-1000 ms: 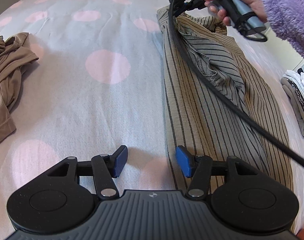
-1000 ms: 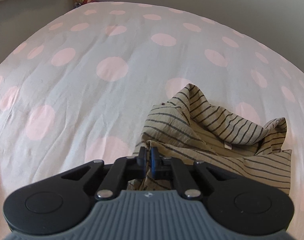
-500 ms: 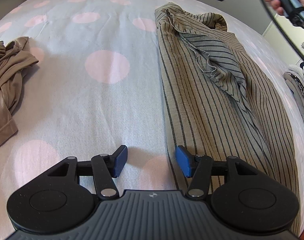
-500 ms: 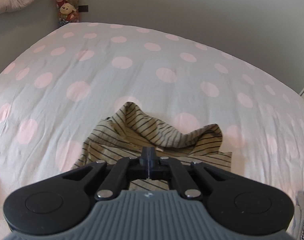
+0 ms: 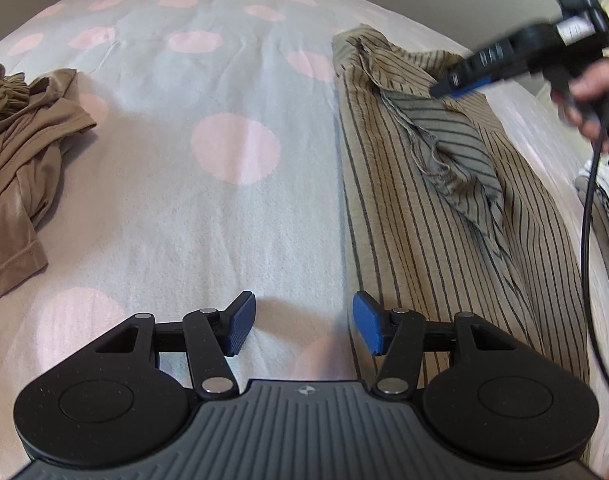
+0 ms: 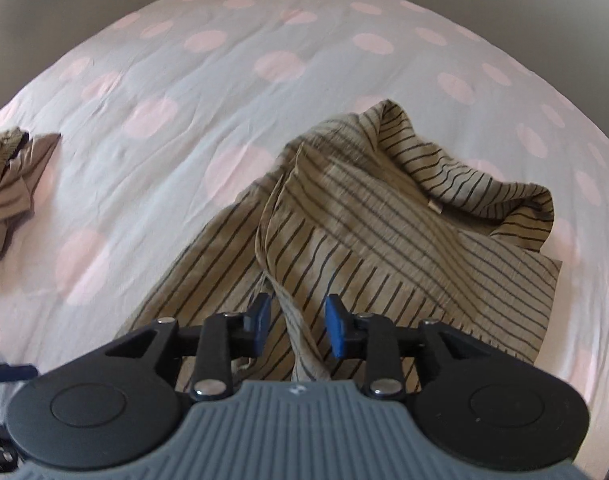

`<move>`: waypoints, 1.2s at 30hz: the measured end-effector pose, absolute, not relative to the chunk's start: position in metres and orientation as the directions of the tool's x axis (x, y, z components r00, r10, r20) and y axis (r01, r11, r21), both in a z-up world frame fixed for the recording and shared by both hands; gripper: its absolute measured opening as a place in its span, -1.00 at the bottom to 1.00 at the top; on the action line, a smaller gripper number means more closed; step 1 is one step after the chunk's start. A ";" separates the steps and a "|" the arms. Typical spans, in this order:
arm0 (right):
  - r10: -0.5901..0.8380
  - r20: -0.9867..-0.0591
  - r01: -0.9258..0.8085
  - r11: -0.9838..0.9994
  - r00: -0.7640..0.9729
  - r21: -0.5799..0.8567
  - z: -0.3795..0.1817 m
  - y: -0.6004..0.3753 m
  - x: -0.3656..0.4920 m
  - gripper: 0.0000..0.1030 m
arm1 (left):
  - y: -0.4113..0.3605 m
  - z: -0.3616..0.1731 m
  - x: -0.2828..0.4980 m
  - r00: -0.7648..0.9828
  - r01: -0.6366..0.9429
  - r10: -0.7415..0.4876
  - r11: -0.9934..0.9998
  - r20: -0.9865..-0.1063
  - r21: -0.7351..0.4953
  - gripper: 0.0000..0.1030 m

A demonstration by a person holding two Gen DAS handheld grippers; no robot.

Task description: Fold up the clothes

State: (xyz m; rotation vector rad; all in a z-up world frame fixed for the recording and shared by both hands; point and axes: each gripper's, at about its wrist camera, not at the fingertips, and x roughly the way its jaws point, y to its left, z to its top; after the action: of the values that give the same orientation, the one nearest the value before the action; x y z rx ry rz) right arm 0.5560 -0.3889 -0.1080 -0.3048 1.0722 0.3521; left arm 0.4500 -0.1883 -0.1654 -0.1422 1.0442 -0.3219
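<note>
1. The left claw hovers low over the bed, its blue pads spread wide with nothing between them; the near left edge of the striped shirt lies just to its right.
2. The right claw hangs above the same shirt with pads parted, a raised ridge of striped cloth running up between them; whether either pad touches the cloth cannot be told.
3. Beyond the right claw, the shirt lies lengthwise in a long strip, one panel turned over onto the body and the collar end bunched at the far side.
4. Judged from this, the garment is partly folded: narrowed, not shortened. A further fold would call for a firm pinch on an edge or ridge, lifted clear so the layers do not drag.
5. In the left view, a hand grips the right tool's handle from the upper right, blurred, tilted down toward the collar end.
6. Far left of both claws, a brown garment lies crumpled.
</note>
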 end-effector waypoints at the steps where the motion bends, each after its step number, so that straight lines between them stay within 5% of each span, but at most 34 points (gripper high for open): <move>1: 0.122 -0.896 -0.422 0.903 0.426 -0.078 -0.113 -0.390 0.552 -0.35 | -0.187 -0.166 0.451 0.463 0.190 -0.327 0.944 -0.824 -0.268 0.01; 7: 0.122 -0.912 -0.375 0.926 0.391 -0.037 -0.129 -0.412 0.541 -0.39 | -0.183 -0.166 0.453 0.474 0.175 -0.322 0.947 -0.819 -0.271 0.01; 9: 0.136 -0.909 -0.382 0.924 0.395 -0.028 -0.128 -0.411 0.537 -0.84 | -0.184 -0.166 0.452 0.475 0.179 -0.320 0.947 -0.820 -0.266 0.01; 14: 0.148 -0.893 -0.390 0.920 0.425 -0.033 -0.109 -0.412 0.523 -0.88 | -0.185 -0.167 0.451 0.475 0.186 -0.312 0.949 -0.823 -0.253 0.01; 22: 0.117 -0.867 -0.234 0.972 0.484 0.001 -0.083 -0.487 0.488 -0.88 | -0.187 -0.166 0.450 0.478 0.198 -0.297 0.953 -0.827 -0.228 0.02; 29: 0.088 -0.877 -0.008 0.995 0.472 0.095 -0.125 -0.564 0.446 -0.87 | -0.190 -0.166 0.448 0.498 0.215 -0.288 0.955 -0.818 -0.205 0.03; 34: 0.124 -0.822 0.053 0.981 0.556 0.184 -0.146 -0.581 0.416 -0.65 | -0.193 -0.164 0.447 0.533 0.213 -0.286 0.956 -0.796 -0.201 0.03; 36: 0.117 -0.792 0.085 0.974 0.600 0.209 -0.150 -0.586 0.401 -0.40 | -0.195 -0.162 0.447 0.551 0.209 -0.278 0.959 -0.787 -0.193 0.02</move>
State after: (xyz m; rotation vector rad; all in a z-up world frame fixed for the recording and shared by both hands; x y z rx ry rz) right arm 0.4013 -0.5859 -0.1503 0.2346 0.9298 0.0192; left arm 0.4470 -0.1954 -0.1623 -0.0798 0.9447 -0.2883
